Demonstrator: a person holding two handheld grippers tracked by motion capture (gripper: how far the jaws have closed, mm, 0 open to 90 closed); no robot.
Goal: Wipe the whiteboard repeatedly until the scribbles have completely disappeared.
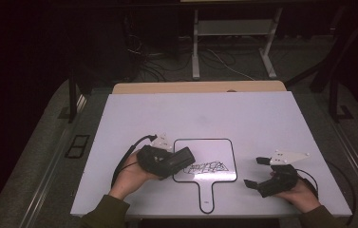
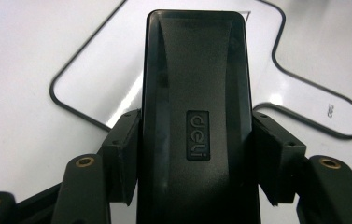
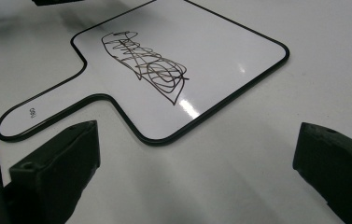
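The left gripper [image 1: 179,159] has its jaws clamped on the sides of a black eraser [image 2: 194,116], which juts beyond the fingertips over the near-left corner of the paddle board [image 1: 224,147]. The grip sits low on smooth plastic, so pressing down to wipe could make the eraser pivot or slip. The left hand [image 1: 131,173] lies palm-up, low over the table. The scribble [image 3: 145,65] lies just beyond the eraser tip. The right gripper [image 1: 256,172], jaws wide and empty, rests apart; nothing pins the board, so it could slide.
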